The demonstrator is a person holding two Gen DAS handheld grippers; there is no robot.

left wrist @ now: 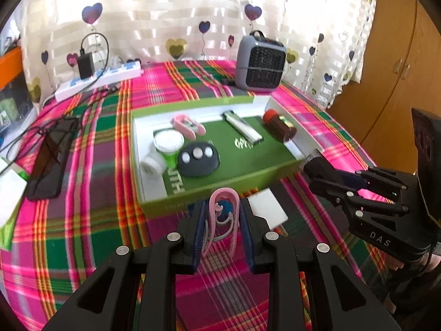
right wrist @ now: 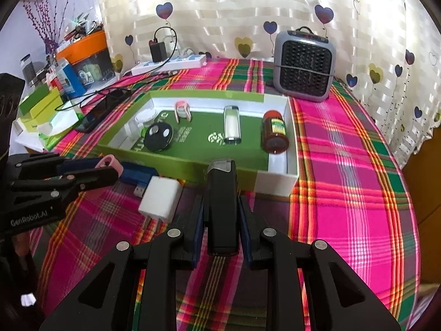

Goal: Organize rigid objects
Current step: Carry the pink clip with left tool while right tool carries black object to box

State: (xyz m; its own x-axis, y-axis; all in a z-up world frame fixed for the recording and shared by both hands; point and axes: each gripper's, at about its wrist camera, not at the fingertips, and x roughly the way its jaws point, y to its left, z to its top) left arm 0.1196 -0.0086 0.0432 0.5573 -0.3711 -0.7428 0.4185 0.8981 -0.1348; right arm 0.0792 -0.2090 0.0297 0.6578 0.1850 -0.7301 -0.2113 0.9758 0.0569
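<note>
My left gripper (left wrist: 222, 215) is shut on a pink clip (left wrist: 223, 207) and holds it above the cloth, just before the green tray's near wall (left wrist: 220, 190). My right gripper (right wrist: 222, 215) is shut on a black stick-shaped device (right wrist: 222, 207) in front of the tray's near wall (right wrist: 193, 165). The tray holds a second pink clip (left wrist: 187, 125), a silver lighter (left wrist: 242, 128), a brown jar (left wrist: 279, 128), a black round remote (left wrist: 198, 158) and white-lidded pots (left wrist: 168, 143). A white charger plug (right wrist: 161, 200) and a blue USB stick (right wrist: 137, 175) lie on the cloth between the grippers.
A grey fan heater (left wrist: 260, 62) stands behind the tray. A power strip with an adapter (left wrist: 96, 78) and cables lie at the back left, with a black phone (left wrist: 52, 160) to the left. Boxes and bottles (right wrist: 55, 93) crowd the far left. A wooden cupboard (left wrist: 399, 69) stands at the right.
</note>
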